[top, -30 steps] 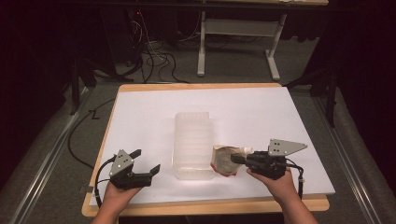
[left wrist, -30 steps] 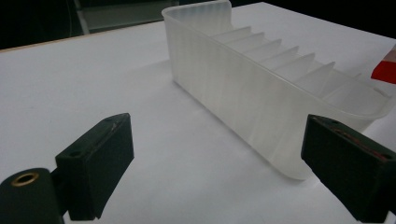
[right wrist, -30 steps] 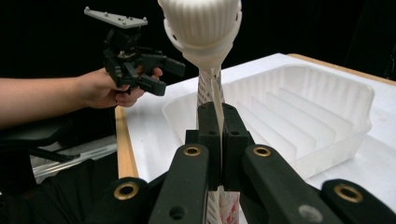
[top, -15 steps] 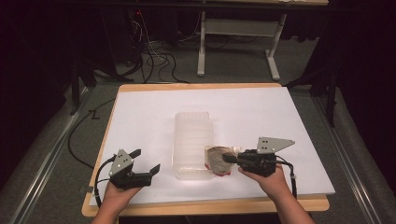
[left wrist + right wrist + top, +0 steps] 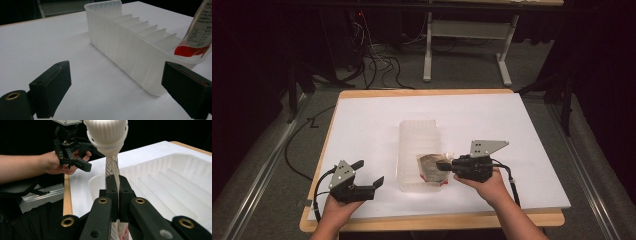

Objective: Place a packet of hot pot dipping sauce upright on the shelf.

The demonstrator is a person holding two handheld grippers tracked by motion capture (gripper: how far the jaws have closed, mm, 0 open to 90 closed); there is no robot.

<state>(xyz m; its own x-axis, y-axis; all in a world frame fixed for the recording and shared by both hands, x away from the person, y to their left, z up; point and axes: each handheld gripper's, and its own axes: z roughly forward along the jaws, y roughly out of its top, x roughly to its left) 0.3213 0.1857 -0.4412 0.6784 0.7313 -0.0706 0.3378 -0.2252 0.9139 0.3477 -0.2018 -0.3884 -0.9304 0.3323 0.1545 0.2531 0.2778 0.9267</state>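
Black fingers of the left gripper (image 5: 371, 183) stand wide apart, empty, near the translucent ribbed tray (image 5: 418, 135) on the tabletop (image 5: 522, 120). Inside the tray's near end hangs a floppy spouted pouch (image 5: 430, 167) (white cap, red edge), pinched by the right gripper (image 5: 441, 165); it may snag a rib or slip.
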